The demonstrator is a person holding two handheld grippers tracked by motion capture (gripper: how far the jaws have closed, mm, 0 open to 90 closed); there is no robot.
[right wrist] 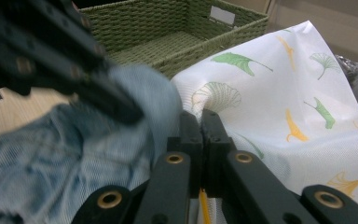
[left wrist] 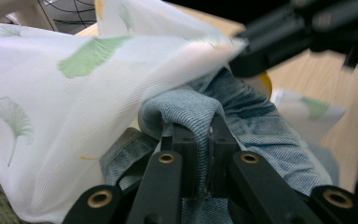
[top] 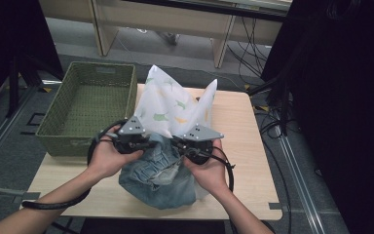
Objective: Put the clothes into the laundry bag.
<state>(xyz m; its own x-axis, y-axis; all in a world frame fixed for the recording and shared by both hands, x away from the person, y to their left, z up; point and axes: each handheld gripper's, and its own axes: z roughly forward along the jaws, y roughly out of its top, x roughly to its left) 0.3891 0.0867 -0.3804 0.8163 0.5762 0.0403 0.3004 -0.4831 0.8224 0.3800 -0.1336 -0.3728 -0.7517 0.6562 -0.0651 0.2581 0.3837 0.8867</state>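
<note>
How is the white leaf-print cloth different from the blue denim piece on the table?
The white leaf-print cloth is thin, pale and printed with green and yellow leaves; the denim piece is thick, plain faded blue. The cloth stands up in two peaks; the denim lies bunched low. Both sit together between the left gripper and right gripper.

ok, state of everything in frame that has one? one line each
left gripper: jaws shut on a fold of the denim garment.
right gripper: jaws shut on the white leaf-print bag.
denim garment: crumpled, lower part out on the table, top against the bag.
white leaf-print bag: raised off the table, two corners pointing up.
green woven basket: upright, nothing seen inside.
</note>
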